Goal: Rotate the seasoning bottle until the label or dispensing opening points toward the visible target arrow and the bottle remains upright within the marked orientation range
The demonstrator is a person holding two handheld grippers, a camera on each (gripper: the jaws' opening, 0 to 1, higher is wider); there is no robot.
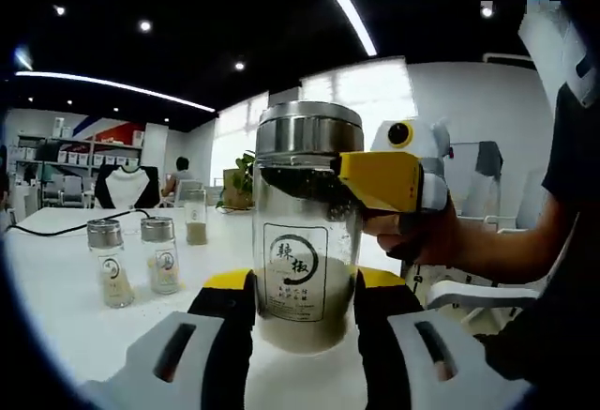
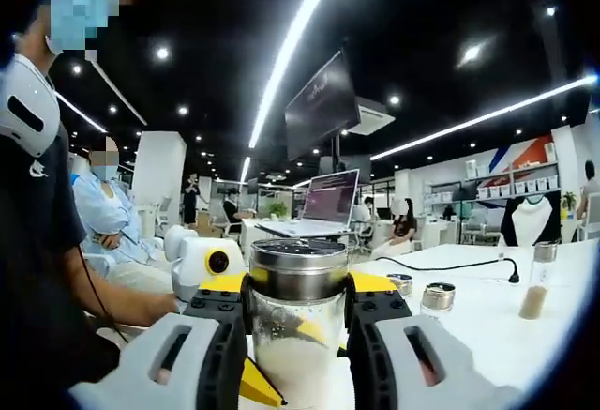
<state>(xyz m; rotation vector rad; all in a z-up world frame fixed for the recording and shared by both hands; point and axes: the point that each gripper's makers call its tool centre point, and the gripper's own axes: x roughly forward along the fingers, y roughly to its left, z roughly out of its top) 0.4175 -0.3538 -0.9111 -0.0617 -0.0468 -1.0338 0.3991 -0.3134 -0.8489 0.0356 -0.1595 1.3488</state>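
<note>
A glass seasoning bottle [image 1: 305, 241] with a steel lid stands upright on the white table [image 1: 56, 316], pale powder in its lower part. Its label with black characters faces the left gripper view. My left gripper [image 1: 305, 280] is shut on the bottle's lower body, a jaw on each side. My right gripper [image 1: 375, 180] comes in from the right, held by a hand [image 1: 412, 236], its jaw against the bottle just under the lid. In the right gripper view, that gripper [image 2: 298, 283] holds the bottle [image 2: 298, 335] at the lid, with the left gripper [image 2: 211, 265] behind it on the left.
Two small spice jars [image 1: 111, 262] [image 1: 161, 253] stand at the left, a third jar [image 1: 195, 218] farther back, and a black cable [image 1: 75, 230] crosses the table. The right gripper view has a laptop [image 2: 330, 199], small tins [image 2: 438, 296] and a tall jar [image 2: 536, 288].
</note>
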